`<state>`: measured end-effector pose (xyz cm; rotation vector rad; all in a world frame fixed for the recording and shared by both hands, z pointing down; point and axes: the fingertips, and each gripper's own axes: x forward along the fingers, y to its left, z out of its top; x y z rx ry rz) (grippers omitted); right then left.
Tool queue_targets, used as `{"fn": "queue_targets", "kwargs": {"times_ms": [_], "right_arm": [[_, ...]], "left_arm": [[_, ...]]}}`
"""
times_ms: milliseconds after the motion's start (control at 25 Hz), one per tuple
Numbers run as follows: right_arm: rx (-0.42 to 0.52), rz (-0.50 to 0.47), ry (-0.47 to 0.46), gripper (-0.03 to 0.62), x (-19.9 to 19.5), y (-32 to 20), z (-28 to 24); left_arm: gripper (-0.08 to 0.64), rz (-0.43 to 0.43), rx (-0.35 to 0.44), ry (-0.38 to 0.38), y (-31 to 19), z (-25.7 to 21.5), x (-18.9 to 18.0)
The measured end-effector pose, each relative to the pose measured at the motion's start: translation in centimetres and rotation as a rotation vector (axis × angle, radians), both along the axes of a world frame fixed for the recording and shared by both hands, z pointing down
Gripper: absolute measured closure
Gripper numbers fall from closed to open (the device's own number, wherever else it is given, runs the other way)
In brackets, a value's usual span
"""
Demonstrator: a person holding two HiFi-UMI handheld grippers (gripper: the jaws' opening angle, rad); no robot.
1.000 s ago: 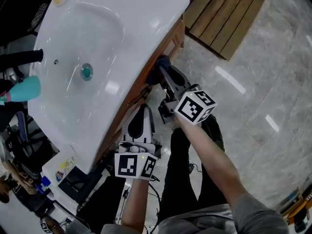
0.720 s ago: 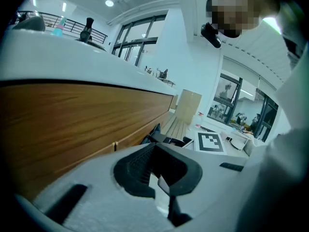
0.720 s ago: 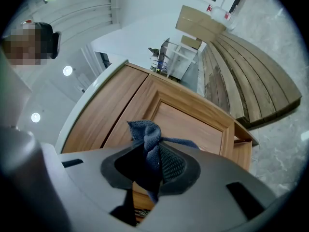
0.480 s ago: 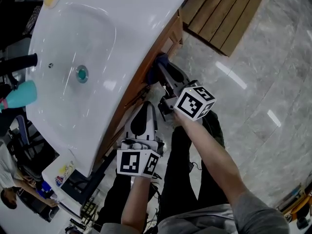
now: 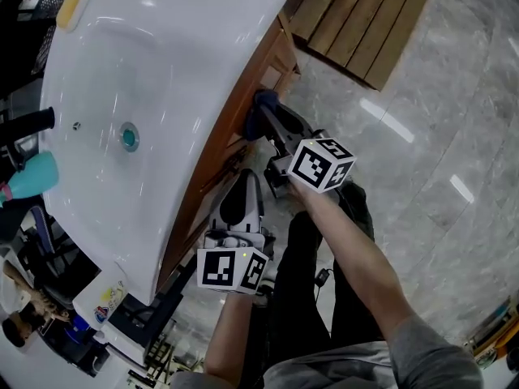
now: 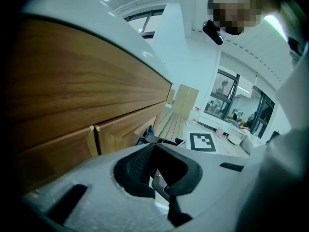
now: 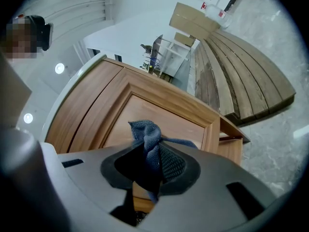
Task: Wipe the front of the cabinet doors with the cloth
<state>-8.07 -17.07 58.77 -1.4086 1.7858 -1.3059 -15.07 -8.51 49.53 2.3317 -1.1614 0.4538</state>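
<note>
The dark blue cloth (image 7: 150, 138) is pinched in my right gripper (image 7: 153, 164), which is shut on it, its bunched end poking out toward the panelled wooden cabinet door (image 7: 159, 112). In the head view the cloth (image 5: 263, 101) touches the cabinet front (image 5: 258, 75) under the white sink (image 5: 162, 71), with the right gripper (image 5: 272, 124) just behind it. My left gripper (image 5: 237, 205) hangs lower and nearer me, beside the cabinet, shut with nothing between its jaws. In the left gripper view the left gripper (image 6: 150, 170) points along the wooden doors (image 6: 125, 129), and the cloth (image 6: 146, 135) shows far ahead.
A wooden slatted platform (image 5: 369, 19) lies on the grey marble floor (image 5: 454, 120) beyond the cabinet. A teal bottle (image 5: 28, 177) and black tap (image 5: 24, 124) sit at the sink's left. Cluttered items (image 5: 105, 306) lie below the sink's near end. The person's legs (image 5: 324, 258) stand close to the cabinet.
The head view has shifted, so the sink sits further left. The right gripper with the cloth has moved slightly along the cabinet front. The left gripper keeps its place.
</note>
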Motion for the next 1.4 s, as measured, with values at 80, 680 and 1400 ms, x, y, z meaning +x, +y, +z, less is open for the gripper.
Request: {"fn": "queue_targets", "kwargs": {"times_ms": [80, 680, 1400], "right_arm": [[-0.016, 0.004, 0.003, 0.511, 0.1, -0.1, 0.9], [-0.189, 0.048, 0.018, 0.512, 1.2, -0.3, 8.8], [-0.143, 0.085, 0.017, 0.511, 2.1, -0.1, 12.3]], "left_arm": [[0.552, 0.004, -0.004, -0.001, -0.1, 0.5, 0.1], [0.552, 0.037, -0.031, -0.009, -0.2, 3.7, 0.1], [0.552, 0.095, -0.015, -0.018, -0.5, 6.8, 1.2]]}}
